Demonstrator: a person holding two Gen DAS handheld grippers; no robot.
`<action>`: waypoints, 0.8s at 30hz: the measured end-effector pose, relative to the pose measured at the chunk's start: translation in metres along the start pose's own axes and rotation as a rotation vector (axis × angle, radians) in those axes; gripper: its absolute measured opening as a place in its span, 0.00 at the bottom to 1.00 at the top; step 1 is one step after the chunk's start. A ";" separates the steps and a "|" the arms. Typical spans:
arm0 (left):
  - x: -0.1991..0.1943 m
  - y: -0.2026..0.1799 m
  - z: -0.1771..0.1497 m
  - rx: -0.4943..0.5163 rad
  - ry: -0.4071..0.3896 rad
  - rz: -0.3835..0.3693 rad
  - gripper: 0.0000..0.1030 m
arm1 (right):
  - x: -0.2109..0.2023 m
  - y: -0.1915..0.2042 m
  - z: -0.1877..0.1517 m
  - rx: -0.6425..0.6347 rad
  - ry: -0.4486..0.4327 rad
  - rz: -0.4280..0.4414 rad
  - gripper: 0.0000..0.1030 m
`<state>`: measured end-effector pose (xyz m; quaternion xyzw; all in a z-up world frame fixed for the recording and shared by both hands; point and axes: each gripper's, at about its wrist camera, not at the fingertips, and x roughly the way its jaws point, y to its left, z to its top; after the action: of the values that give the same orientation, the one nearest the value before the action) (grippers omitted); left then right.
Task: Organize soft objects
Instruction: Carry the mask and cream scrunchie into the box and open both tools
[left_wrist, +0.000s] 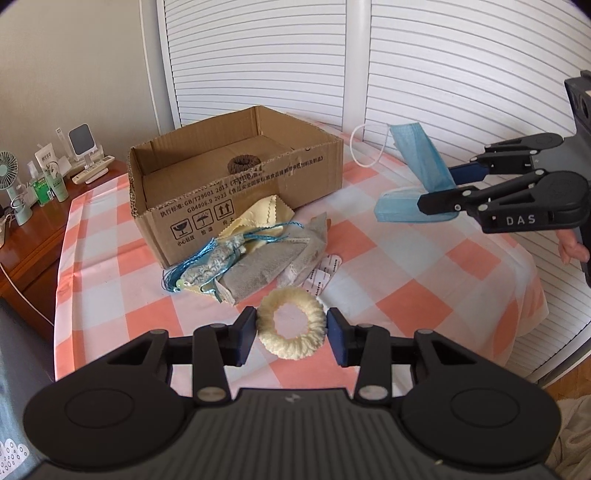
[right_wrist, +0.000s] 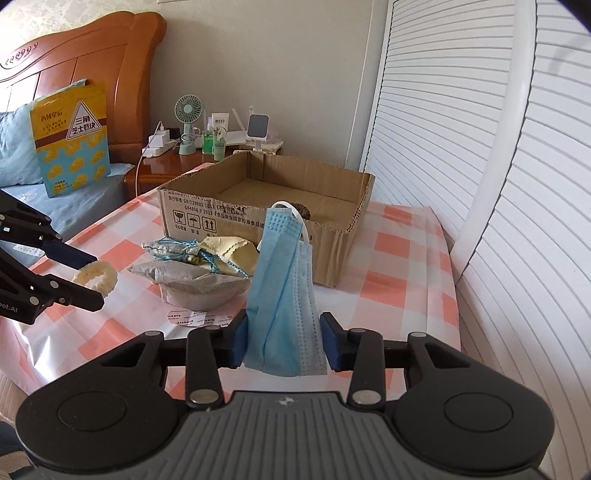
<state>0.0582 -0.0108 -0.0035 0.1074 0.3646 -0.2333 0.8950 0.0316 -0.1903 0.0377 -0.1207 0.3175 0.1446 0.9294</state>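
Two tongs are in view, each clamped on one item above the checked bench (left_wrist: 406, 258). The left tongs (left_wrist: 291, 334) grip one cream knitted ring scrunchie (left_wrist: 291, 328), lying flat. The right tongs (right_wrist: 284, 339) pinch one folded blue pleated face mask (right_wrist: 284, 295), long axis upright. One brown scrunchie (left_wrist: 243, 164) lies inside the single open cardboard box (left_wrist: 306, 177).

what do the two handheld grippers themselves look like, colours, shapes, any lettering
Both match: the left gripper and right gripper have matte black linkage arms with silver pivot pins, dark blue rectangular finger pads, and a ribbed dark grey body flanked by two round black discs. Seen from the side, the right one carries white "DAS" lettering, and the left shows partial white lettering ending in "AI".
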 end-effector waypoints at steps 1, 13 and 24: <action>-0.001 0.001 0.001 -0.001 -0.001 -0.002 0.39 | -0.001 0.000 0.002 -0.001 -0.003 0.003 0.44; -0.006 0.020 0.000 -0.031 -0.008 0.012 0.39 | 0.005 -0.012 0.073 -0.036 -0.099 0.008 0.43; -0.002 0.050 0.008 -0.062 -0.006 0.037 0.39 | 0.087 -0.023 0.149 -0.052 -0.098 -0.012 0.48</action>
<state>0.0864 0.0307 0.0042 0.0856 0.3668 -0.2056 0.9032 0.1880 -0.1476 0.1013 -0.1396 0.2671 0.1529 0.9412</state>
